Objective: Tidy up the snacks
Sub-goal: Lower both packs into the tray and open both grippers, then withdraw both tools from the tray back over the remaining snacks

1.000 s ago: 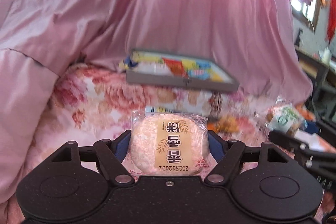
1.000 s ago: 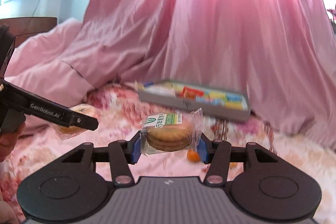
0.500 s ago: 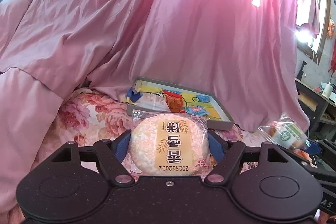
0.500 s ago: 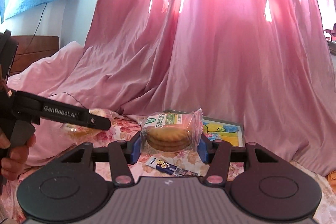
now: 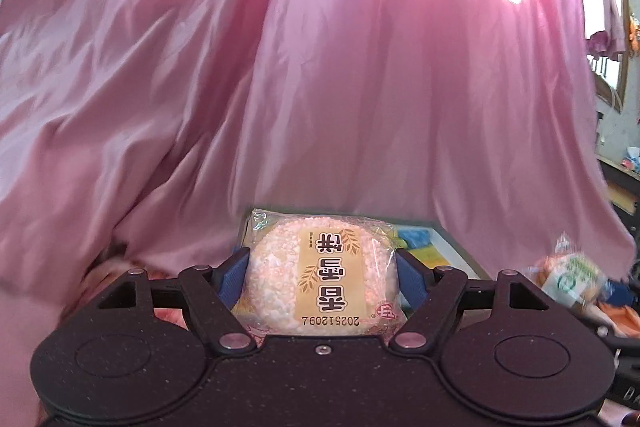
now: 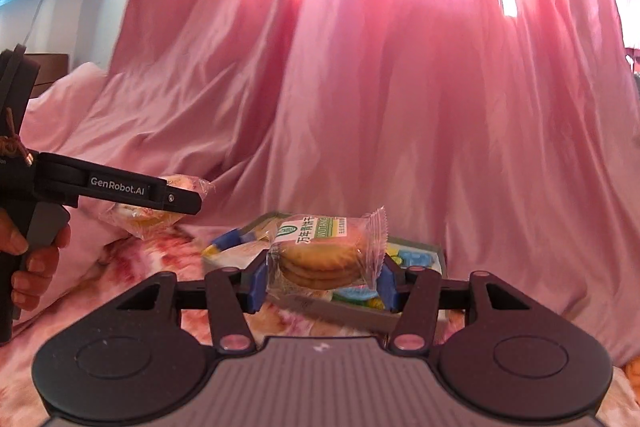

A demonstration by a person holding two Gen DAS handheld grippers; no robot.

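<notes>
Both grippers have swung closer to the grey tray since a second ago; where the tray then lay well ahead across the flowered bedspread, it now sits just behind and under the held packets, and the pink curtain fills far more of each view; the grips themselves are unchanged.

Two snacks are in hand, one per gripper; the left gripper [image 5: 322, 277] is clamped on a rice cracker packet [image 5: 324, 279], a round, pebbly white disc in clear crinkled film with a tan label and a printed date; the right gripper [image 6: 320, 273] is clamped on a biscuit packet [image 6: 326, 255], three golden, flat, scalloped rounds stacked in clear film with a green-and-white label and serrated end seams; both packets ride in the air between blue pads, above the near edge of the tray [image 6: 344, 313].

One tray is in view, shallow, rectangular, grey-walled, with bright yellow, blue and green wrappers inside; their number cannot be counted; one small blue-and-white sachet [image 6: 228, 241] lies at its left rim.

One hand [image 6: 28, 255] shows at the left of the right wrist view, wrapped round the black handle of the left gripper; the curtain [image 6: 380, 87] hangs in smooth, glossy folds, sunlit from behind; the bedspread [image 6: 132, 267] beneath is soft, printed with red and pink blossoms.
</notes>
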